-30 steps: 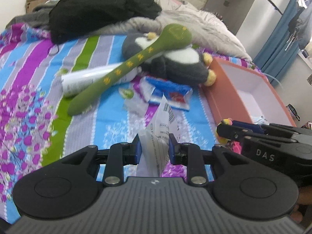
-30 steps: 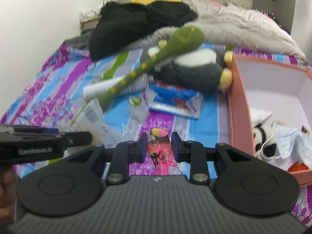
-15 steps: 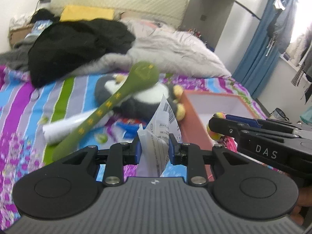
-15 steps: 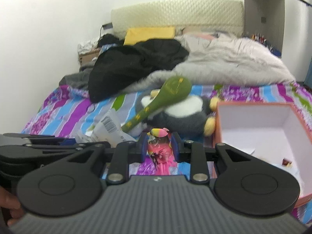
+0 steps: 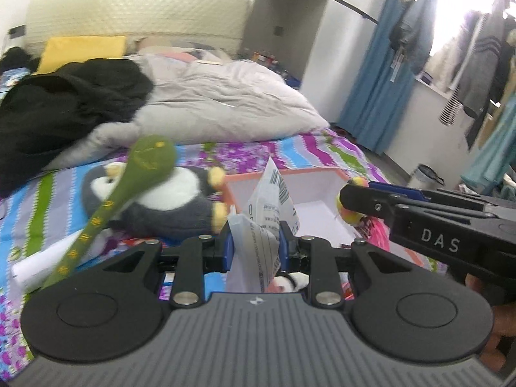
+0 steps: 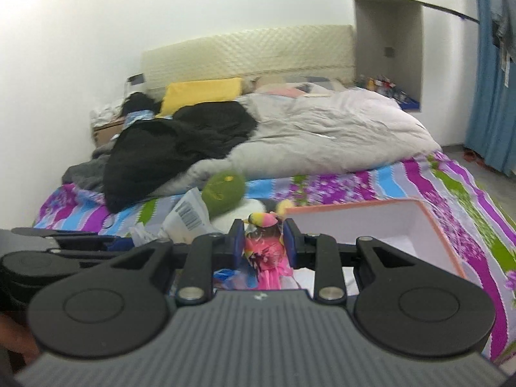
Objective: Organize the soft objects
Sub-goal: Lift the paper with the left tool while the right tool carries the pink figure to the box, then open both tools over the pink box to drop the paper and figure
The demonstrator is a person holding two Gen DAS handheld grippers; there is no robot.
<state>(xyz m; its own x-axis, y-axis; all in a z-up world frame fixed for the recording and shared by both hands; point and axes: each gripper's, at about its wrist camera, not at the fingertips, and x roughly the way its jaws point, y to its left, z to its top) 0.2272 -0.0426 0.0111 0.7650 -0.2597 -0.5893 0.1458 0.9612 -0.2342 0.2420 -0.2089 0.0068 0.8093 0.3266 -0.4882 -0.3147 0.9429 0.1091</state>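
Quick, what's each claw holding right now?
Left gripper: shut on a white plastic packet.
Right gripper: shut on a pink toy.

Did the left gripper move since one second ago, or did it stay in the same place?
Yes. The left gripper, shut on the white packet, has risen and swung toward the orange box: the box was off to the right before and now lies straight ahead.

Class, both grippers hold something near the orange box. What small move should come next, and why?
Probably carry the right gripper forward over the orange box before letting go. It is shut on a pink soft toy, and the box's open white inside lies just ahead and to its right. The left gripper, shut on a white plastic packet, can follow.
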